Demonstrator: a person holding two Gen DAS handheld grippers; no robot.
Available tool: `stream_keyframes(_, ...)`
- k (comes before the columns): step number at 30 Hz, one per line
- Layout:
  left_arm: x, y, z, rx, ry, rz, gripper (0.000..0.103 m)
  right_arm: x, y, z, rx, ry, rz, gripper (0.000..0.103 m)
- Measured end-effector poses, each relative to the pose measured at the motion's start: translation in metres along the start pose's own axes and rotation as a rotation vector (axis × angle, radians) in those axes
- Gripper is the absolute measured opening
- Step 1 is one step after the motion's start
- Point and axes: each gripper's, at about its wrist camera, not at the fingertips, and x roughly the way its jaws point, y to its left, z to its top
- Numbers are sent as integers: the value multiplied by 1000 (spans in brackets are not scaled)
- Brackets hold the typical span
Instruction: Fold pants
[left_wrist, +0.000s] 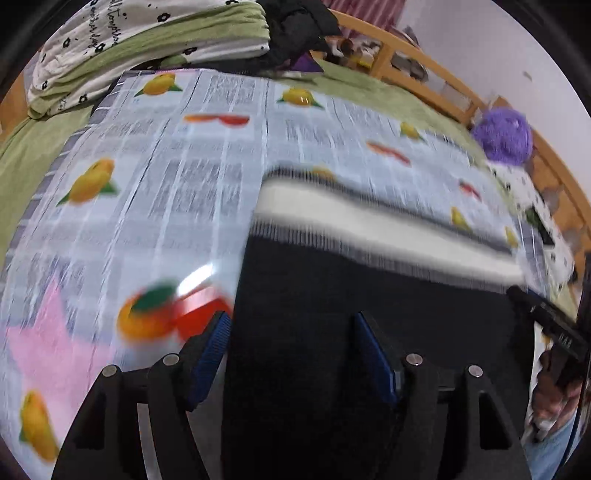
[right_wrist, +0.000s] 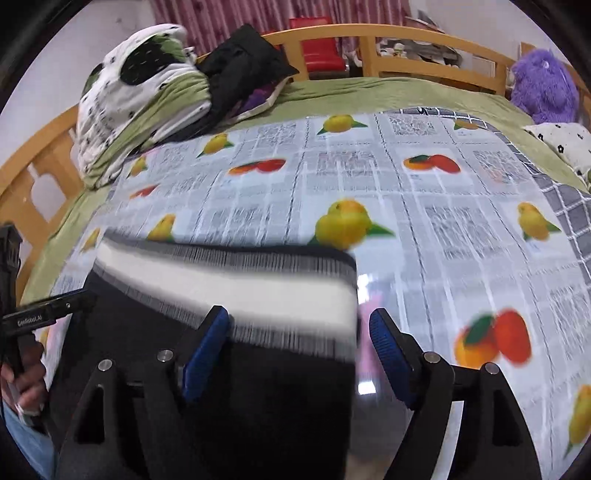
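Black pants (left_wrist: 332, 295) with a white and grey striped waistband (left_wrist: 369, 225) lie flat on a fruit-print plastic sheet (left_wrist: 155, 192) on a bed. My left gripper (left_wrist: 291, 325) is open, its blue-padded fingers (left_wrist: 212, 347) straddling the pants' left edge, just above the fabric. My right gripper (right_wrist: 299, 325) is open over the pants (right_wrist: 258, 387), astride the right end of the waistband (right_wrist: 240, 291). The left gripper's handle (right_wrist: 40, 314) shows at the left of the right wrist view. Both views are motion-blurred.
A green and white bedding pile (right_wrist: 140, 96) and a black garment (right_wrist: 243, 62) lie at the head of the bed. A purple plush toy (right_wrist: 543, 85) sits far right. A wooden bed rail (right_wrist: 369, 40) runs behind. Green bedsheet (right_wrist: 369, 96) surrounds the print sheet.
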Motion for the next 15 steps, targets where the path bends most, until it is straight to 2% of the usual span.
stream_keyframes(3, -23, 3, -46, 39, -6, 34, 68, -18, -2, -29, 1, 23, -6, 76)
stream_keyframes(7, -61, 15, -96, 17, -58, 52, 68, -44, 0, -65, 24, 25, -15, 76)
stream_keyframes(8, -68, 16, -105, 21, -48, 51, 68, -50, -1, -73, 32, 33, -15, 76)
stream_keyframes(10, -79, 15, -122, 63, -19, 59, 68, -60, -1, -92, 52, 56, -26, 76)
stream_keyframes(13, -93, 10, -143, 157, -18, 107, 67, -74, -2, -121, 94, 76, -23, 76)
stream_keyframes(15, -93, 5, -154, 244, 8, 187, 60, -80, -2, -138, 117, 105, -21, 76)
